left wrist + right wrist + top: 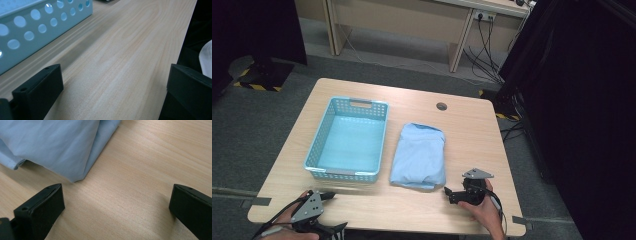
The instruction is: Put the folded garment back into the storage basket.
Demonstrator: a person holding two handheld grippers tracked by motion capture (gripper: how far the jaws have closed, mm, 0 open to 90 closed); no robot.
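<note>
No legible text or labels

Lab or office room, grey carpet (242,130), black curtains (582,100), hazard-taped stands (259,86)

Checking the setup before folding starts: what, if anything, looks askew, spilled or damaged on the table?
Nothing stands out. The folded light blue cloth lies flat beside the empty blue perforated basket, apart from it. Both grippers, left gripper and right gripper, are open above bare wood.
</note>
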